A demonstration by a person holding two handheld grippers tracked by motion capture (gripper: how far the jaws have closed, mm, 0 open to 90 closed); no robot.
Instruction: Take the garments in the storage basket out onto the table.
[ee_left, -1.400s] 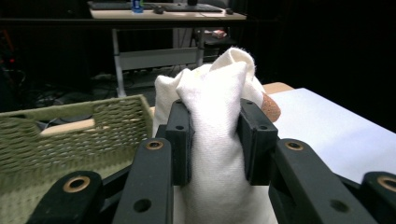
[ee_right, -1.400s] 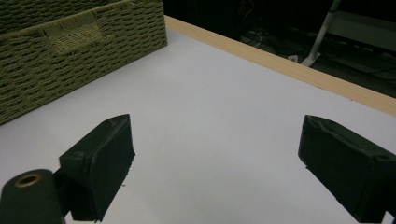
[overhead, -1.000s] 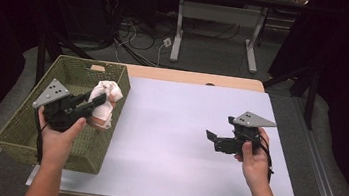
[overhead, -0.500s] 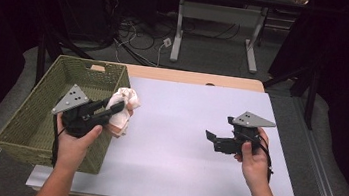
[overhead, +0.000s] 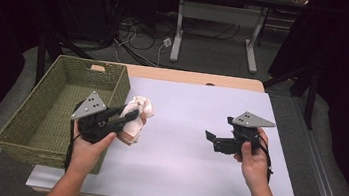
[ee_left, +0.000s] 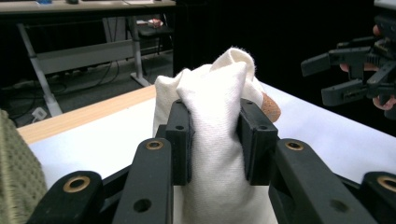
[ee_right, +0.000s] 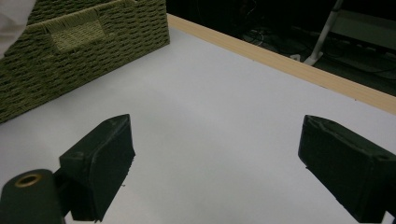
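High view: left tongs (overhead: 132,117) carried white cloth (overhead: 138,111) from basket (overhead: 50,108) to table (overhead: 179,124).

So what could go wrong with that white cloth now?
The left gripper pinches only the middle of the white cloth, so the bunched cloth might slip out. The loose end hanging near the green basket rim could perhaps snag on it.

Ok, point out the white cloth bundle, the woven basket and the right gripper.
white cloth bundle (ee_left: 212,107), left gripper view, on its bulge between the jaws.
woven basket (overhead: 68,61), high view, on its far rim.
right gripper (overhead: 210,137), high view, midway between its open fingertips.
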